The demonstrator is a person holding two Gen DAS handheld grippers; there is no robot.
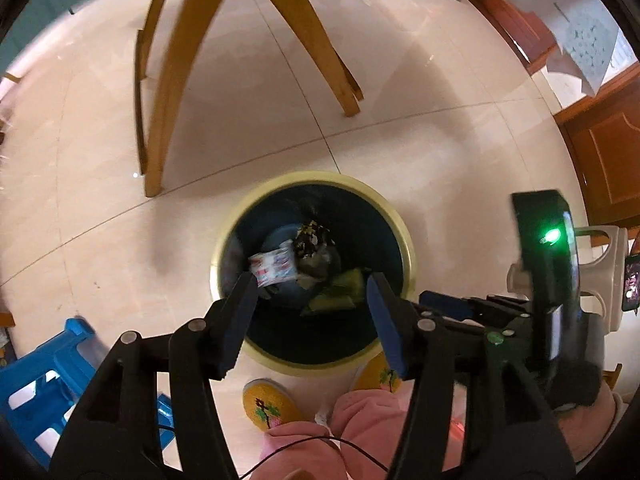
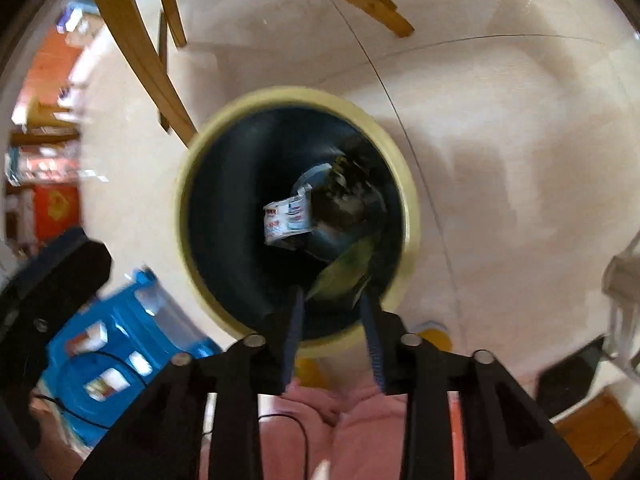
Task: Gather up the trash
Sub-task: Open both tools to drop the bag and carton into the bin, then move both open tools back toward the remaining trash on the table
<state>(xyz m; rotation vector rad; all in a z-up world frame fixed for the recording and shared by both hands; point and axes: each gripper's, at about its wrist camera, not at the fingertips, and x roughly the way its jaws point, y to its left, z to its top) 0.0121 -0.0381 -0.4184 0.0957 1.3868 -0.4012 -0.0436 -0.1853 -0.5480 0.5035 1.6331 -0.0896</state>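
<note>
A round bin with a pale yellow rim point(image 1: 408, 236) point(image 2: 412, 200) and a dark inside stands on the tiled floor under both grippers. In it lie a white wrapper with red and blue print point(image 1: 276, 266) point(image 2: 288, 218), a dark crumpled wrapper point(image 1: 312, 238) and a green wrapper point(image 1: 336, 294) point(image 2: 344, 270). My left gripper point(image 1: 311, 284) hangs over the bin's mouth, open, with the white wrapper just beyond its left fingertip and nothing pressed between the pads. My right gripper point(image 2: 331, 294) is open over the bin's near edge; the blurred green wrapper lies just past its tips.
Curved wooden chair legs point(image 1: 168, 92) point(image 2: 132, 44) stand beyond the bin. A blue plastic stool point(image 1: 44, 372) point(image 2: 116, 344) is at the lower left. The person's pink trousers point(image 1: 360, 412) and yellow slippers point(image 1: 270, 404) are just below the bin. Wooden cabinets point(image 1: 608, 152) line the right side.
</note>
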